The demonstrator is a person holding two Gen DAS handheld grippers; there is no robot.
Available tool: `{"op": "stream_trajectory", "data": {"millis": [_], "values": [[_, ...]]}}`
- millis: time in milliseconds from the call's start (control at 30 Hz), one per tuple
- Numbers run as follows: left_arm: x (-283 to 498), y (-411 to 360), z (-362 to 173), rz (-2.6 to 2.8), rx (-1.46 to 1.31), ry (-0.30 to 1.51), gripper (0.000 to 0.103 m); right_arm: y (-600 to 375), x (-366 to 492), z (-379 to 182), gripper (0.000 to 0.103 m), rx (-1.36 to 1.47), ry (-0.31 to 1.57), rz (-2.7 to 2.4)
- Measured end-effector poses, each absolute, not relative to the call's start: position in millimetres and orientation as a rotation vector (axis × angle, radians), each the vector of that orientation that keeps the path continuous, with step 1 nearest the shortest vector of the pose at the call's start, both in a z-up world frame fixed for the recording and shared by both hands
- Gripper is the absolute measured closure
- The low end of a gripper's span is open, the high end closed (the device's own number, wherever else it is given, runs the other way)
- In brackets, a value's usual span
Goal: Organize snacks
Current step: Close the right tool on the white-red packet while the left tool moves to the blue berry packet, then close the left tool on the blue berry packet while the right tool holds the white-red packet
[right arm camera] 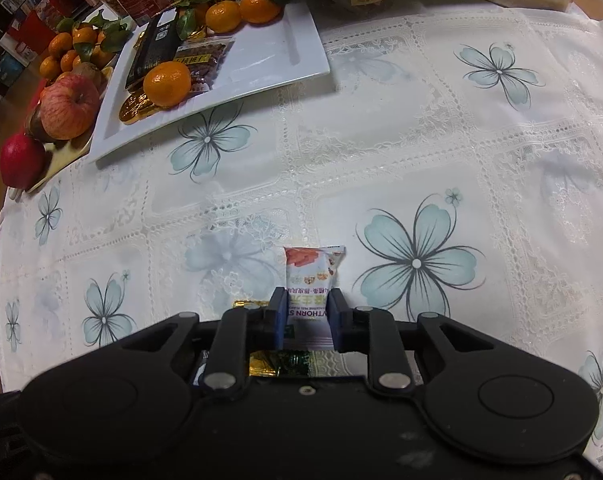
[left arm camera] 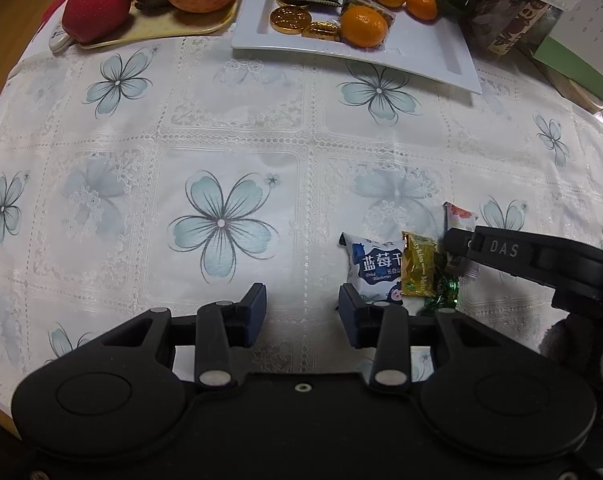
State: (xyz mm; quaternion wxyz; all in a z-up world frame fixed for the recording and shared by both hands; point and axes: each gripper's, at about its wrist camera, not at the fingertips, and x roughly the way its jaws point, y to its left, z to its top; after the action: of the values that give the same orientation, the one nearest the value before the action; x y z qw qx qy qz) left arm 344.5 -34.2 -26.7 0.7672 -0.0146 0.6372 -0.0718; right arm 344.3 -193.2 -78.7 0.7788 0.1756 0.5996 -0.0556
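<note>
My right gripper [right arm camera: 308,314] is shut on a white hawthorn snack packet [right arm camera: 311,276] lying on the tablecloth; the left wrist view shows that packet [left arm camera: 459,216] under the right gripper [left arm camera: 457,258]. My left gripper [left arm camera: 302,312] is open and empty, just above the cloth. To its right lie a blueberry packet [left arm camera: 375,266], a gold candy [left arm camera: 418,266] and a green candy [left arm camera: 445,292]. A white tray [left arm camera: 429,56] at the back holds tangerines, gold coins and a black bar; it also shows in the right wrist view [right arm camera: 261,76].
A yellow plate [left arm camera: 173,28] with apples [left arm camera: 95,8] stands at the back left. Jars and boxes [left arm camera: 513,12] crowd the back right. The table edge runs along the left. A flowered lace cloth [left arm camera: 221,140] covers the table.
</note>
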Motion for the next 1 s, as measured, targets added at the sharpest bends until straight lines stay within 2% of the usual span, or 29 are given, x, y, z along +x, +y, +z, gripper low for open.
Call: {"op": "stream_trajectory", "data": {"millis": [467, 833, 1000], "values": [[340, -75, -27, -0.262, -0.003, 1.306, 0.054, -235, 323, -56, 0.081, 0.413, 1.292, -0.203], [342, -83, -48, -0.209, 0.015, 1.365, 0.054, -233, 317, -47, 0.081, 0.452, 1.291, -0.171], [347, -64, -54, -0.122, -0.066, 1.391, 0.051, -231, 317, -49, 0.081, 0.457, 1.3, -0.162]]}}
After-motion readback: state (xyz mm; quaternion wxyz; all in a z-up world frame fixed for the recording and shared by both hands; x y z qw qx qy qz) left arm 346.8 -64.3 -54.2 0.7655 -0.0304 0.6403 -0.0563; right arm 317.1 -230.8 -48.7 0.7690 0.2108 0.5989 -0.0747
